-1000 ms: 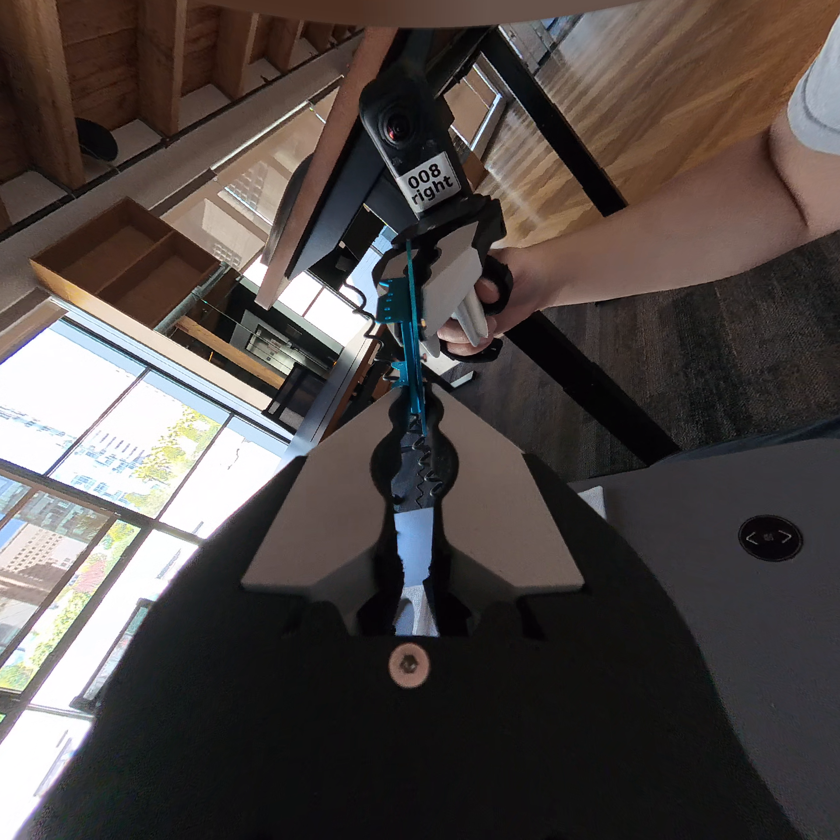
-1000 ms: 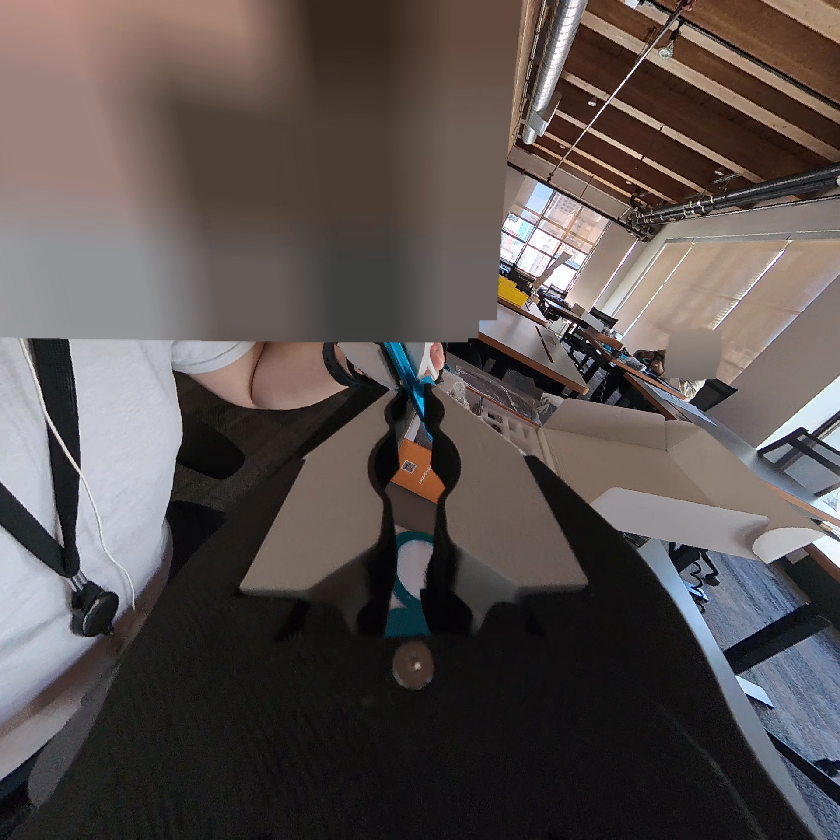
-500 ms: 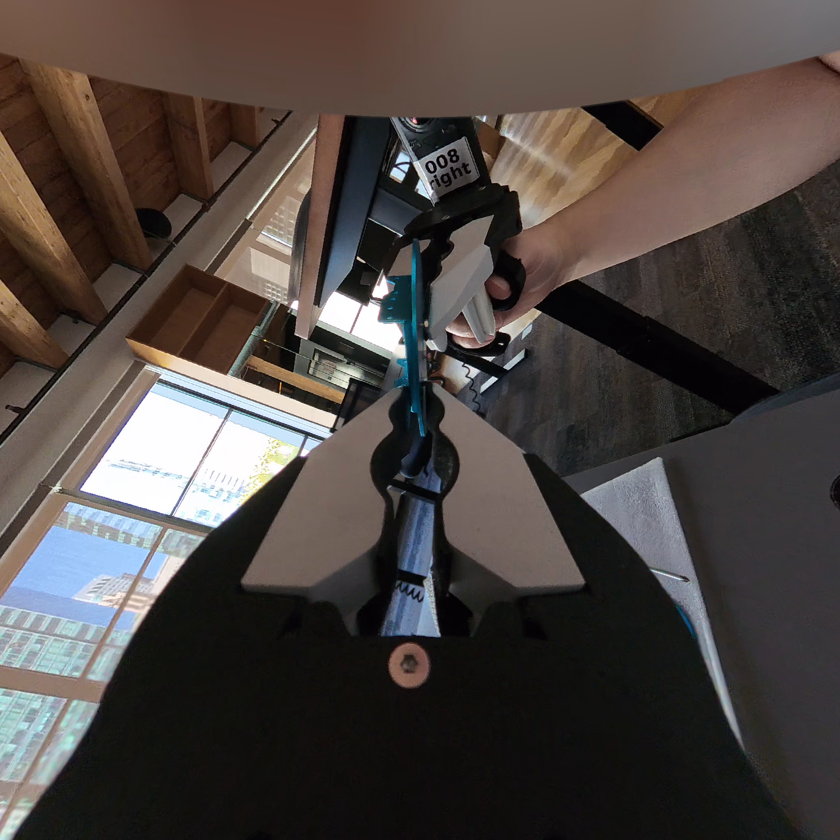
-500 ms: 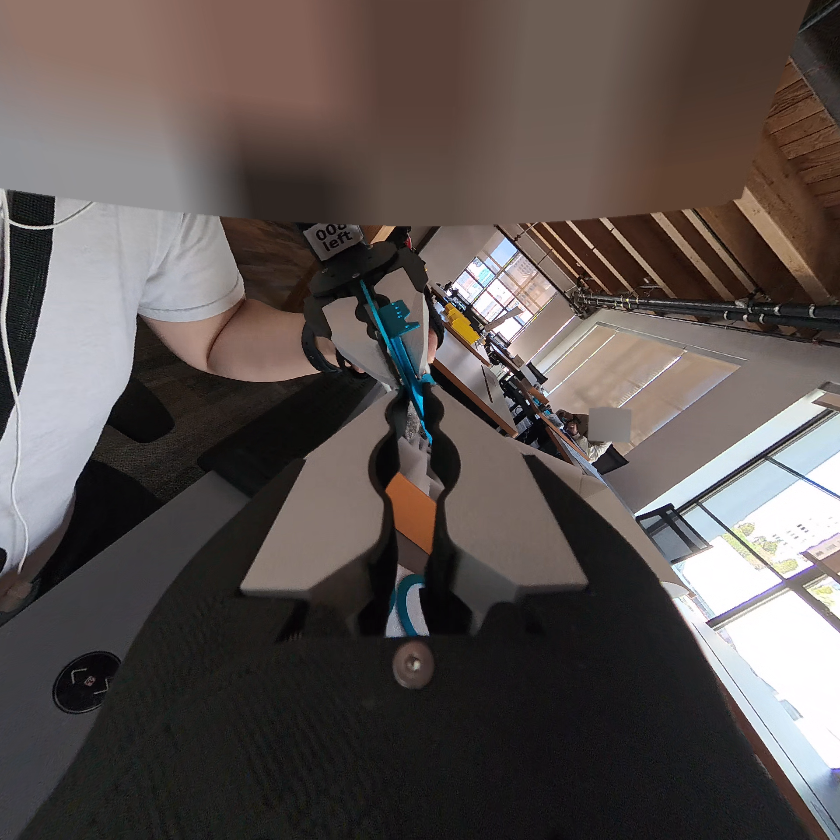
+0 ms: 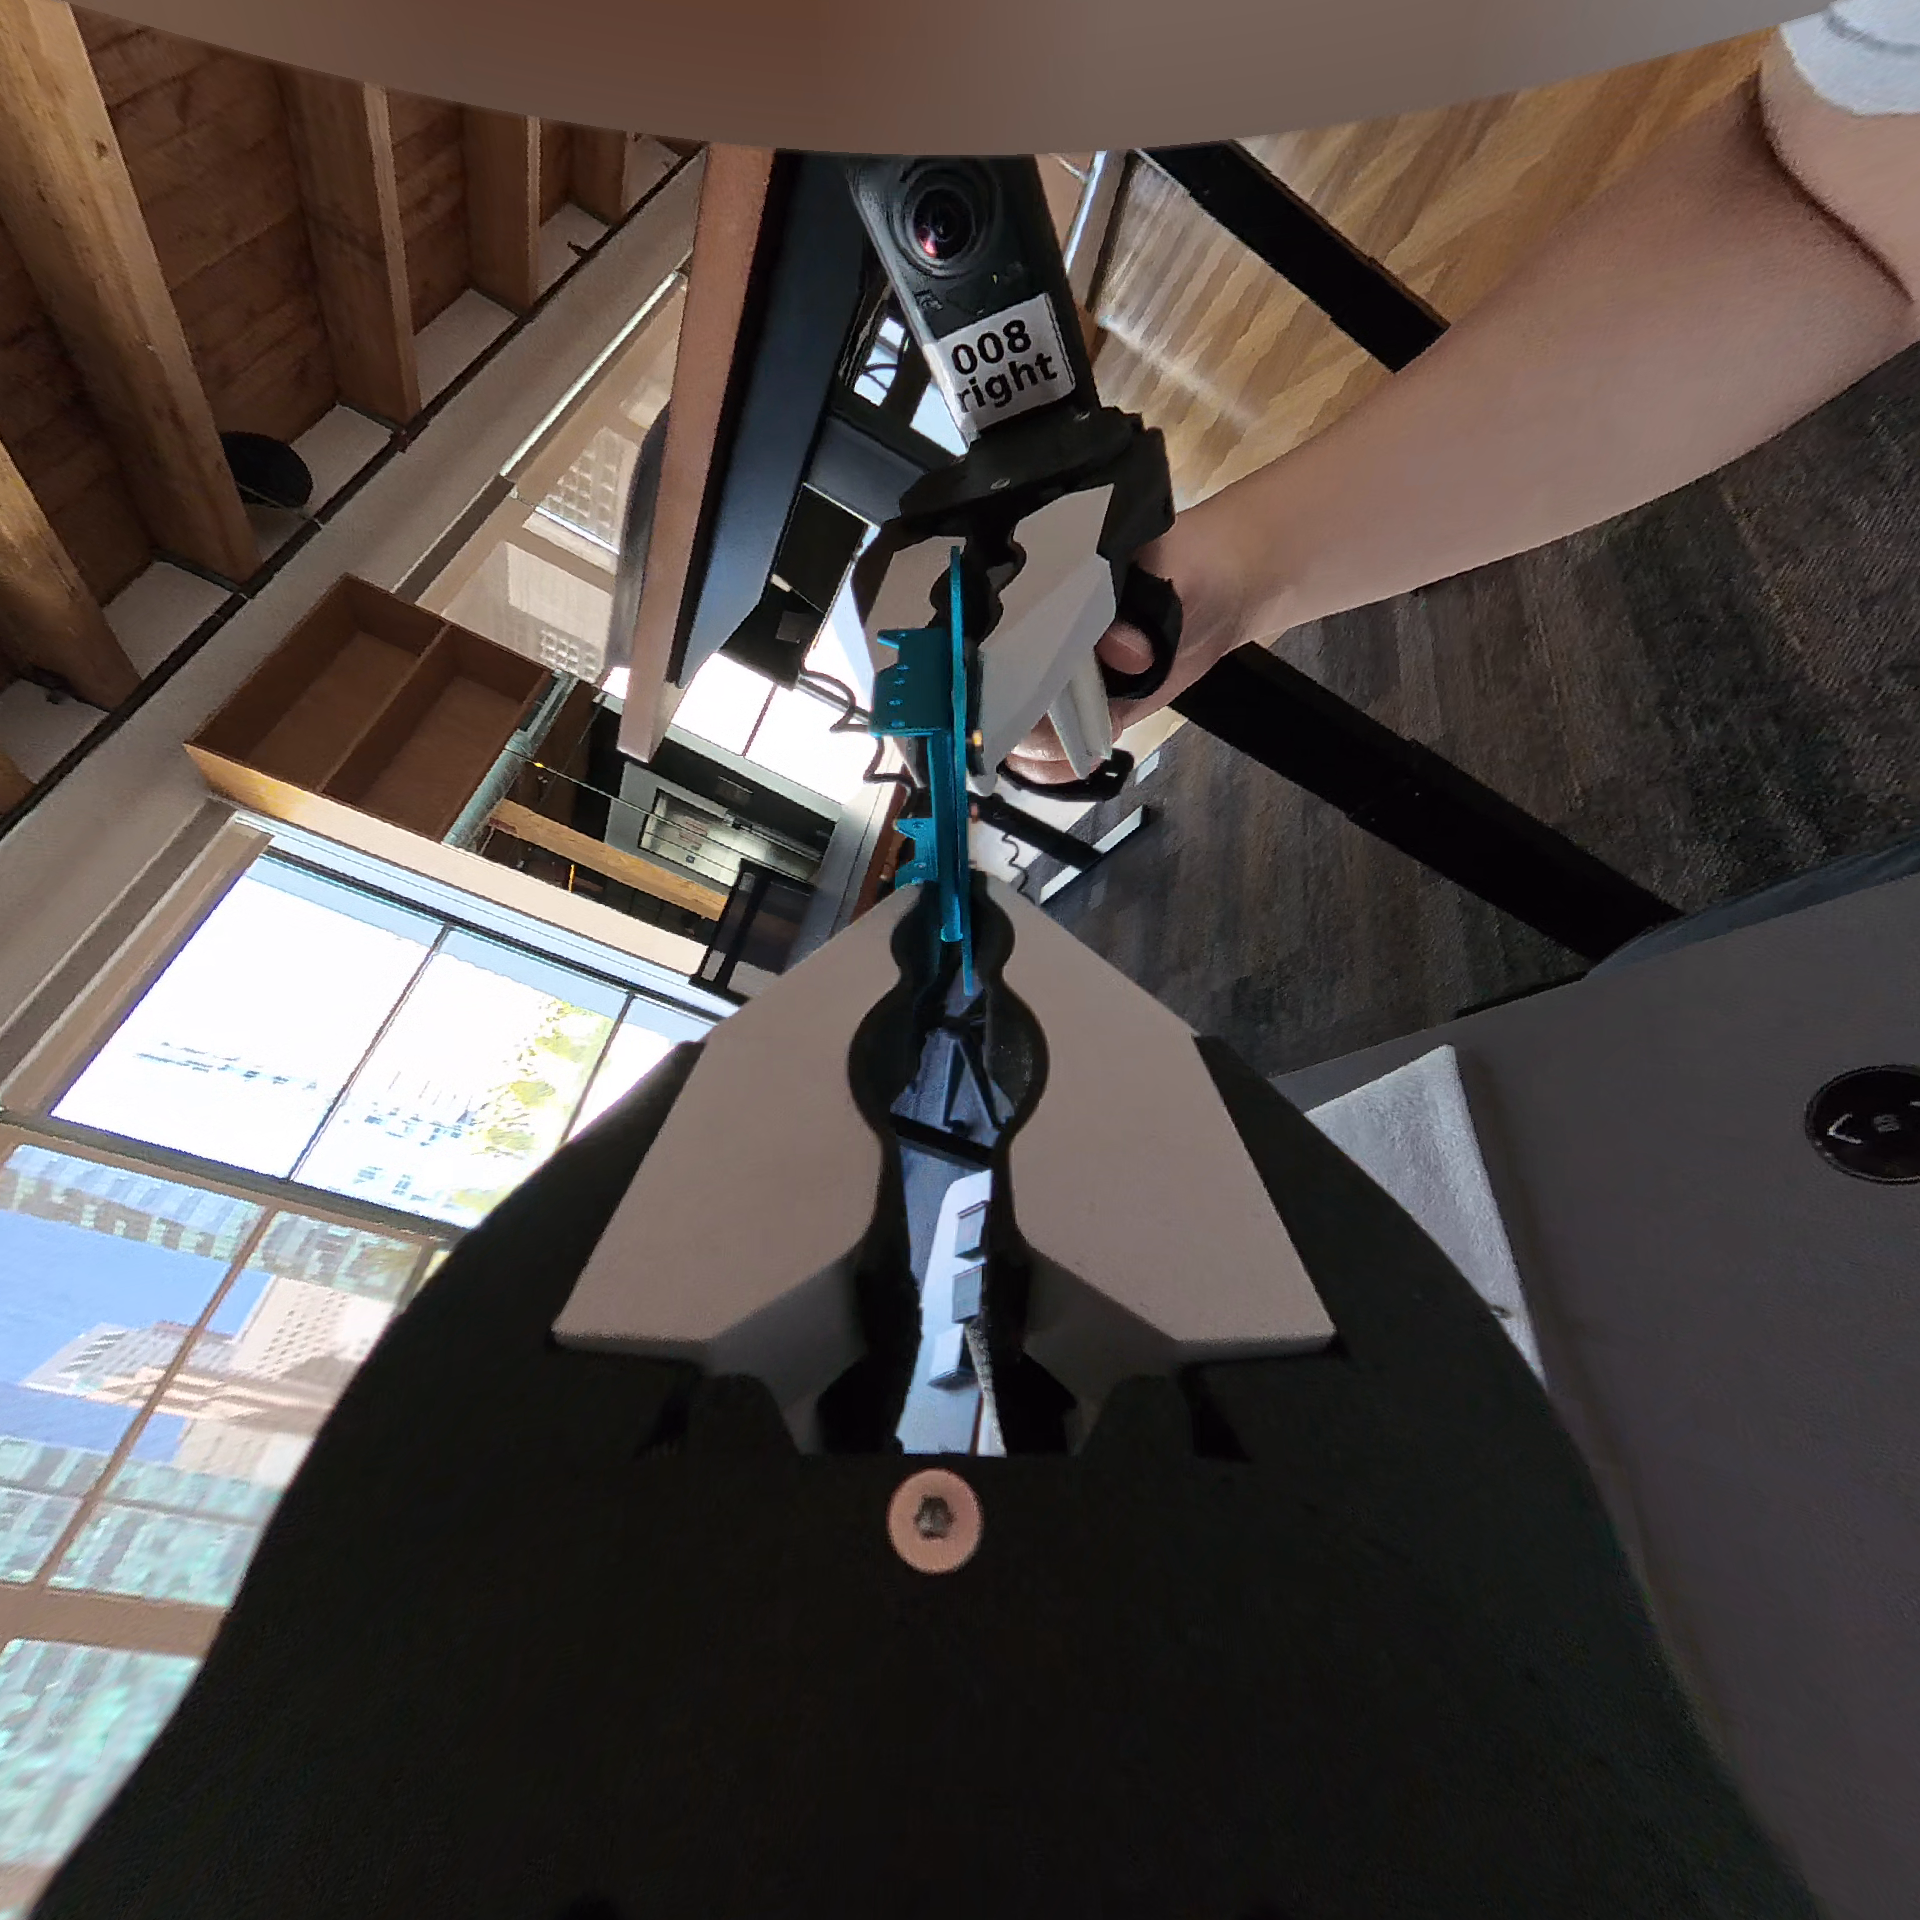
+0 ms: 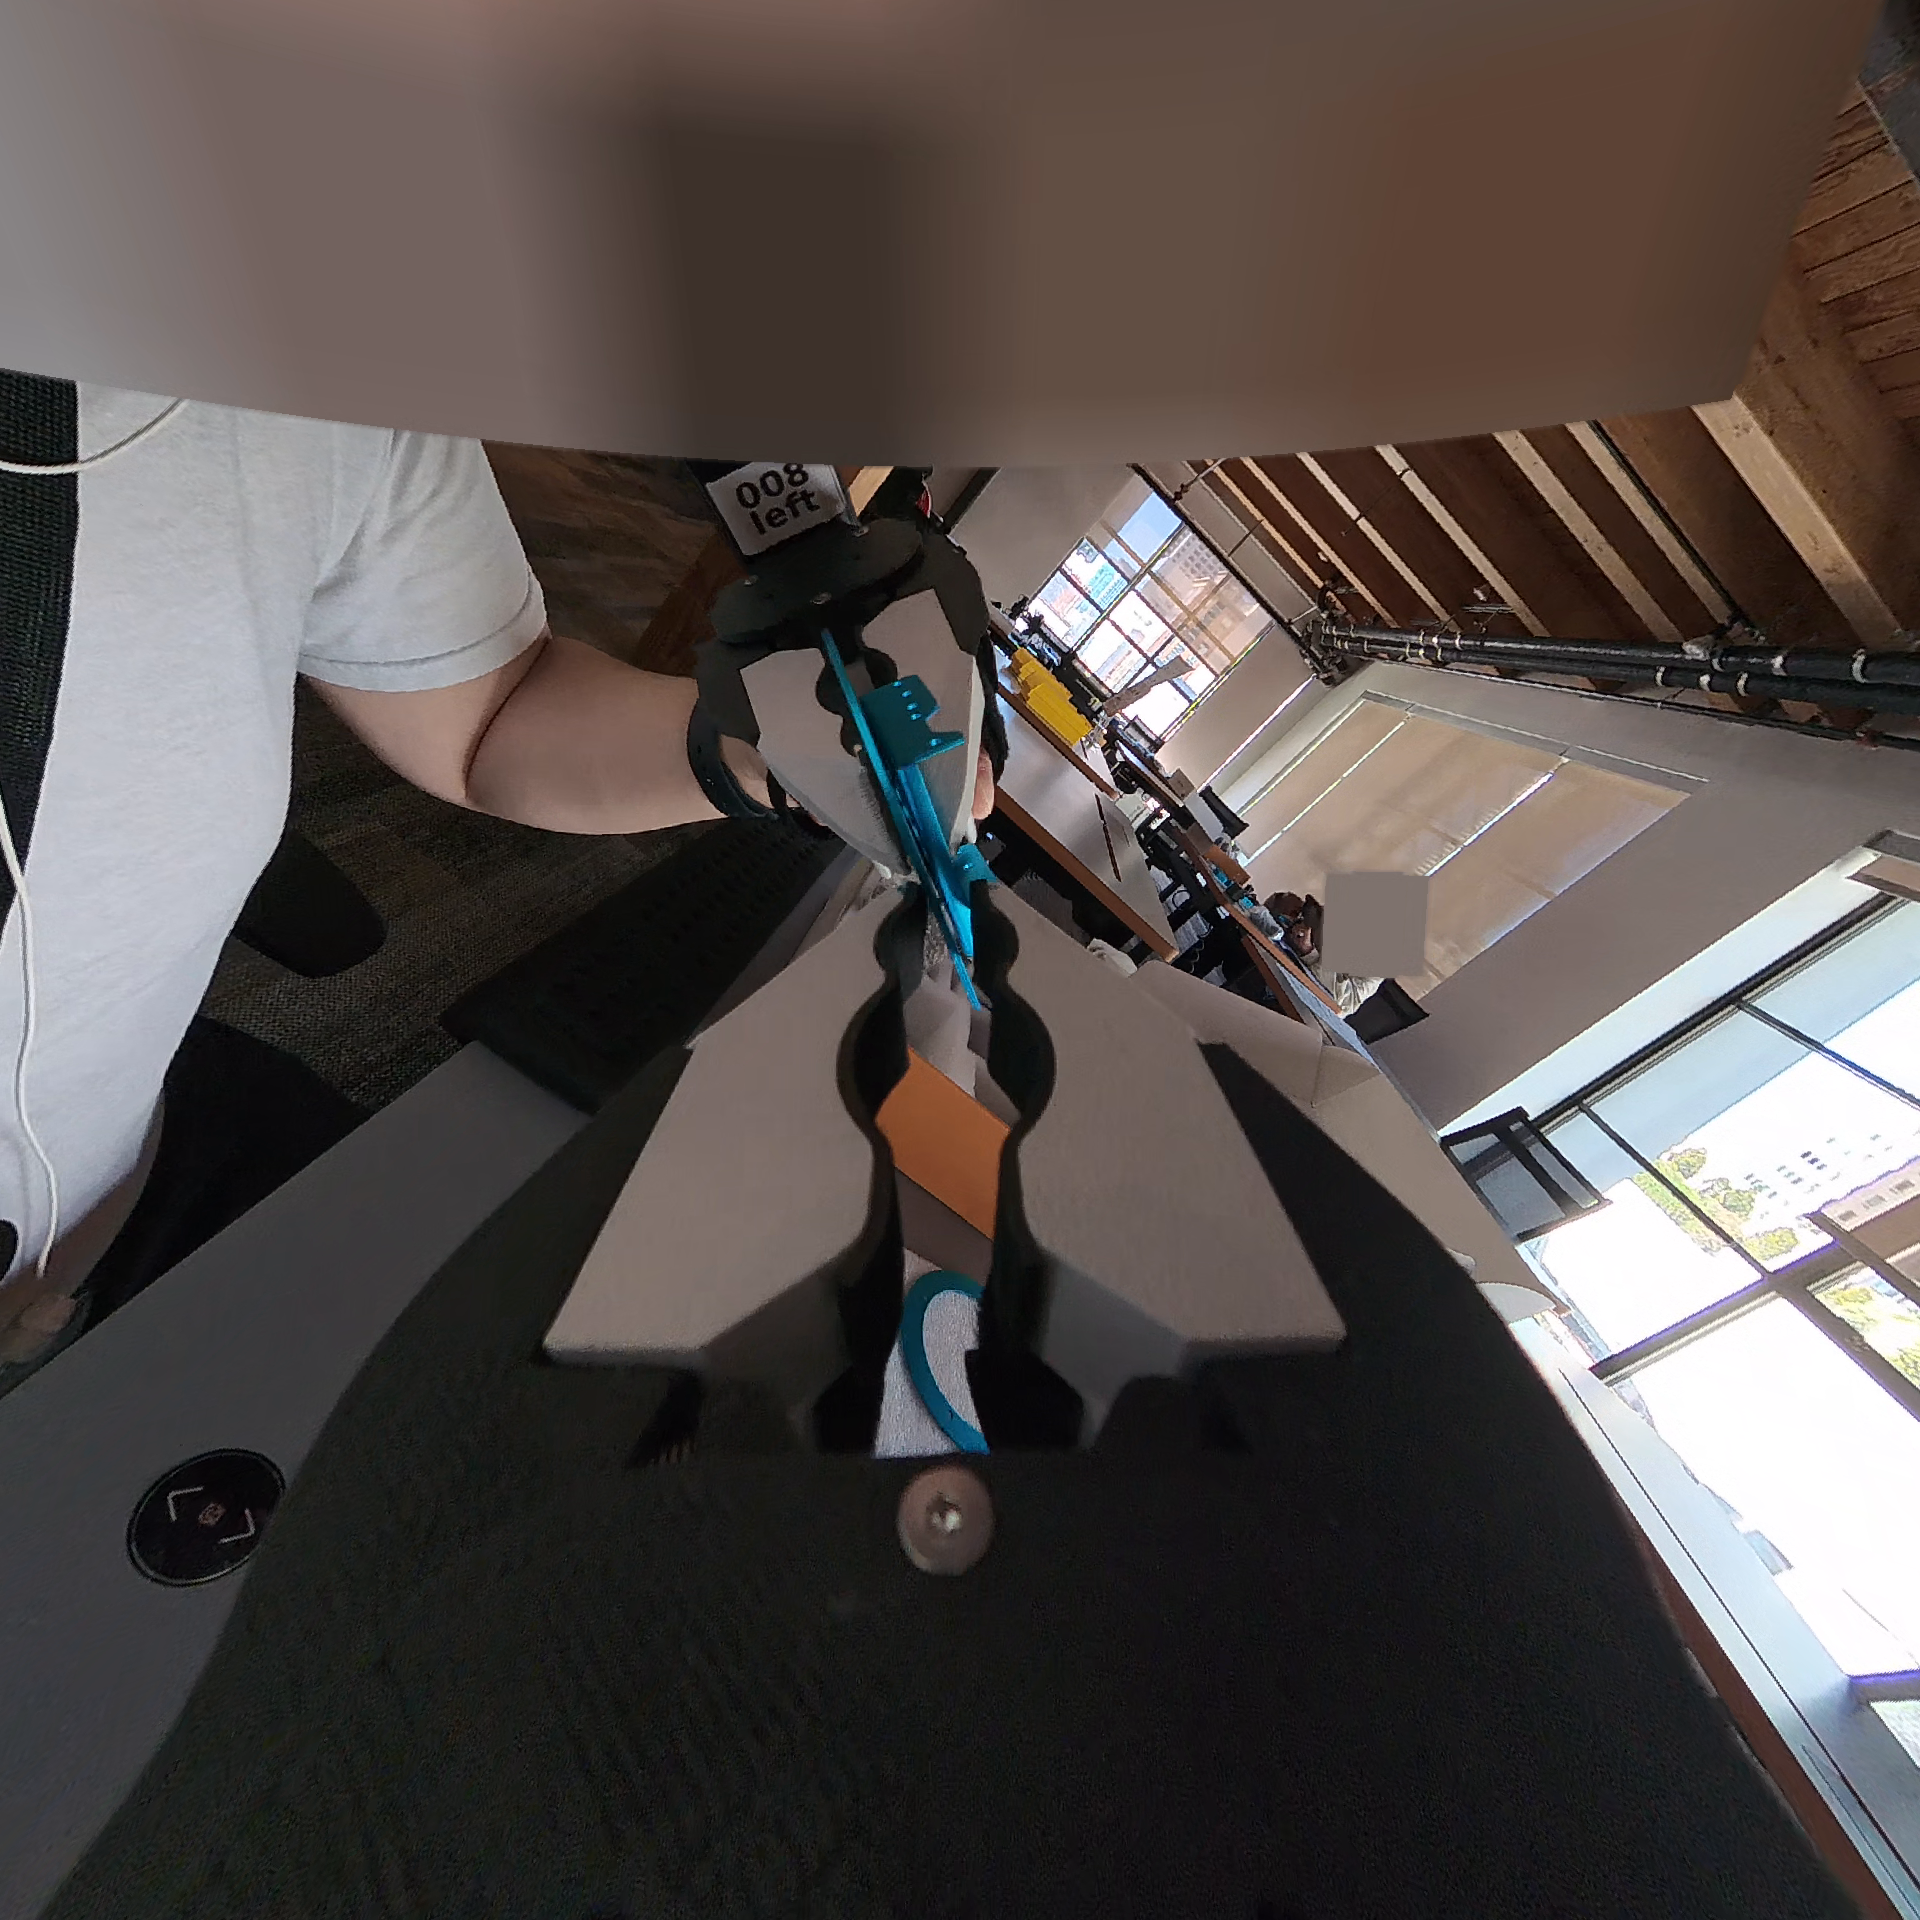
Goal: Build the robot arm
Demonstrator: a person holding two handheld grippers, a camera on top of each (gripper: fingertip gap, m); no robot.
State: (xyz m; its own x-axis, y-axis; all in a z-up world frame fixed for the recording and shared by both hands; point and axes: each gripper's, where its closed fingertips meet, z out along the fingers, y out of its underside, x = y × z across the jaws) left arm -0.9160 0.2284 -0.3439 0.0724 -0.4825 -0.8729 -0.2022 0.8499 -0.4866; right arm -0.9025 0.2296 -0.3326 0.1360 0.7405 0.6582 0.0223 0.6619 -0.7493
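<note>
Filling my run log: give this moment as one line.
left gripper: shut on teal part | right gripper: shut on teal part | part spans both, in mid-air | grey desk below

The left tool (image 5: 951, 935) has pale grey fingers on a matte black body, and the right tool (image 6: 940, 925) shows the same grey and black. Between them sits a bright teal-blue flat part (image 5: 940, 790) with small comb-like teeth. The counter (image 5: 1714, 1351) is plain light grey, with a round black inset (image 5: 1865, 1122). On it lies a white textured cloth (image 5: 1423, 1153). An orange patch (image 6: 940, 1132) shows between the right tool's fingers. The person's shirt (image 6: 208, 675) is white.
</note>
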